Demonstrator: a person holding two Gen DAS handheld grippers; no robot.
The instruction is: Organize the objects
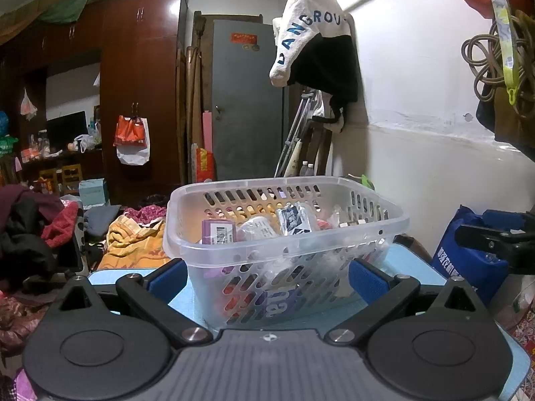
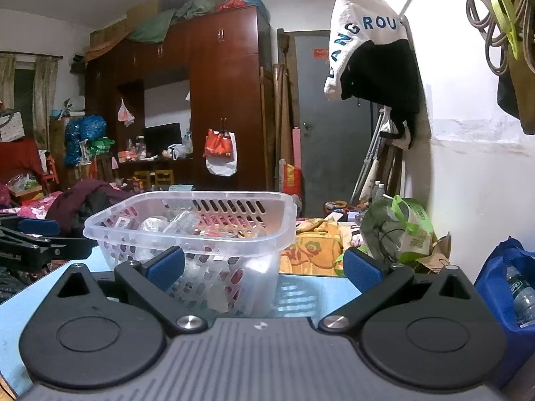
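Observation:
A clear plastic basket (image 1: 287,234) with slotted walls stands on a light blue table (image 1: 140,275). It holds several small packets, among them a purple box (image 1: 219,230) and a black and white pouch (image 1: 294,219). My left gripper (image 1: 267,280) is open and empty, its blue pads either side of the basket's near wall. My right gripper (image 2: 264,265) is open and empty, just in front of the basket (image 2: 190,230), which sits left of centre in that view. The right gripper shows at the right edge of the left wrist view (image 1: 495,234), the left gripper at the left edge of the right wrist view (image 2: 30,237).
A blue bag (image 2: 505,287) with a water bottle stands by the white wall on the right. A green and white bag (image 2: 398,230) lies behind the table. Clothes and an orange towel (image 1: 133,244) lie beyond the table. A jacket (image 1: 317,43) hangs on the wall.

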